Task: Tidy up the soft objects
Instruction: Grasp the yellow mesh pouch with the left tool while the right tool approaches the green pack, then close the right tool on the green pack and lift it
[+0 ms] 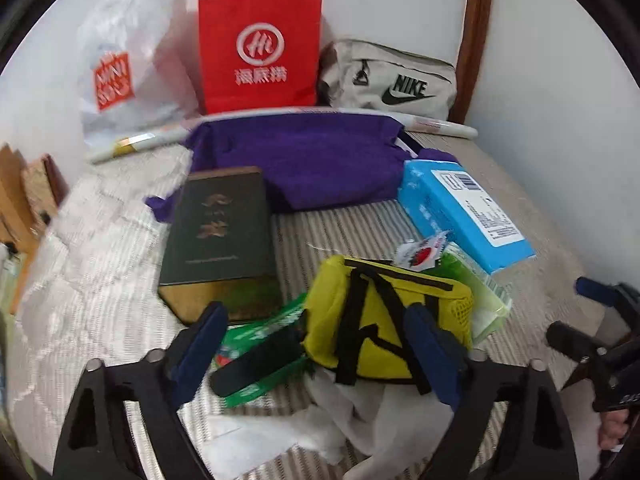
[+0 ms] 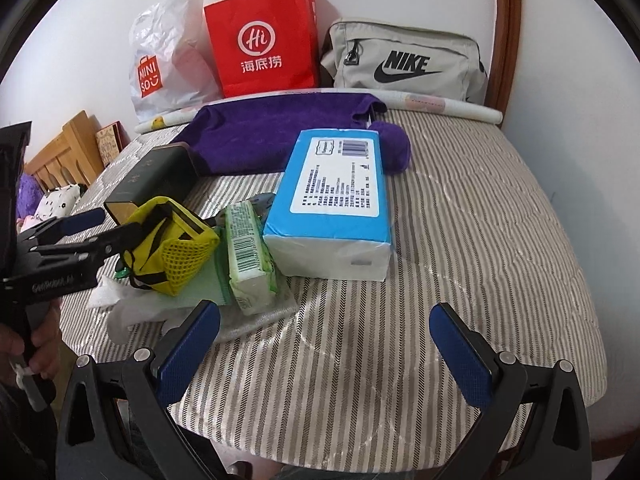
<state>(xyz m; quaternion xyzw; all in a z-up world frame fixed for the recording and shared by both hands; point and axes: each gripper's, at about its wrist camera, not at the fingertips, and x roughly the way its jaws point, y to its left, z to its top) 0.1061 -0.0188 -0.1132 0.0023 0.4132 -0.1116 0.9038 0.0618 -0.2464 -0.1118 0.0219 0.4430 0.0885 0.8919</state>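
Observation:
A yellow pouch with black straps [image 1: 384, 320] lies on the striped bed, seen also in the right wrist view [image 2: 172, 248]. My left gripper [image 1: 316, 340] is open with its blue pads either side of the pouch's near end; it shows from the side in the right wrist view [image 2: 108, 228]. My right gripper [image 2: 324, 344] is open and empty over bare striped cover near the front edge. A blue tissue pack [image 2: 332, 200], a green wipes pack [image 2: 248, 260], a purple towel [image 2: 272, 136] and a grey Nike bag [image 2: 404, 64] lie beyond.
A dark green box [image 1: 220, 244] lies left of the pouch. A red paper bag [image 1: 260, 44] and a white Miniso plastic bag [image 1: 124, 72] stand against the wall. White cloth [image 1: 360, 408] lies under the pouch. A rolled poster [image 2: 440, 106] lies behind the towel.

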